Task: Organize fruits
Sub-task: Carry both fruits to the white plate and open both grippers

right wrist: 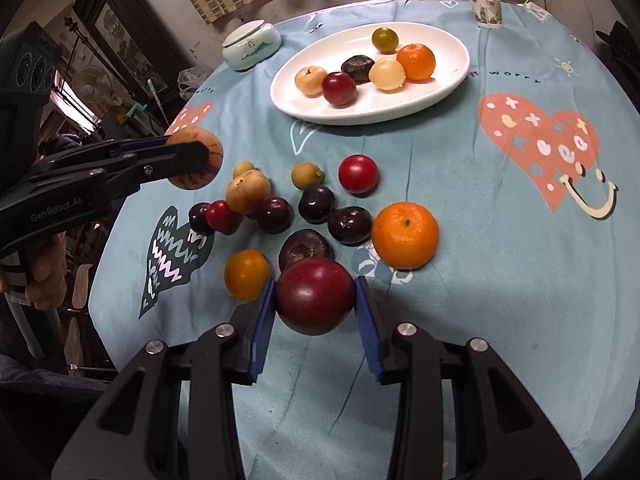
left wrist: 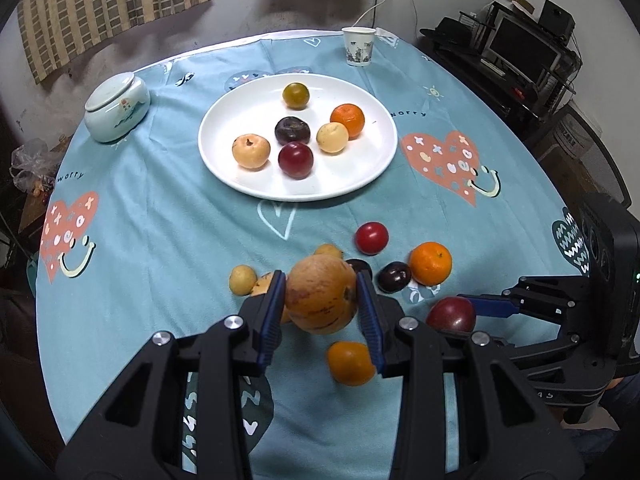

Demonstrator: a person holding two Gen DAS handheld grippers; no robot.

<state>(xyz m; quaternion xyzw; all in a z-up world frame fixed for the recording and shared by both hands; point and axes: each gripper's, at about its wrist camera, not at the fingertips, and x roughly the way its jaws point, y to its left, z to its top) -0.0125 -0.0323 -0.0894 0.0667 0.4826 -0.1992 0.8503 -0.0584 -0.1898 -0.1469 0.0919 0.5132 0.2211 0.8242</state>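
Observation:
My left gripper [left wrist: 321, 300] is shut on a tan speckled fruit [left wrist: 321, 299], held above the cloth; the right wrist view shows that fruit [right wrist: 199, 176] at the left, gripped from the side. My right gripper [right wrist: 315, 304] is shut on a dark red plum [right wrist: 315, 297], also seen low right in the left wrist view [left wrist: 451, 314]. A white plate [left wrist: 240, 178] farther back holds several fruits: an orange [left wrist: 348, 119], a red plum [left wrist: 295, 160], tan ones and a dark one. Loose fruits lie between plate and grippers, among them an orange [right wrist: 405, 234] and a red plum [right wrist: 357, 173].
A lidded white jar [left wrist: 117, 106] stands at the far left and a paper cup [left wrist: 358, 45] at the far edge. The round table carries a blue cloth [left wrist: 160, 220] with heart prints. A hand [right wrist: 48, 268] holds the left gripper. Shelves and a monitor [left wrist: 520, 46] stand beyond the table.

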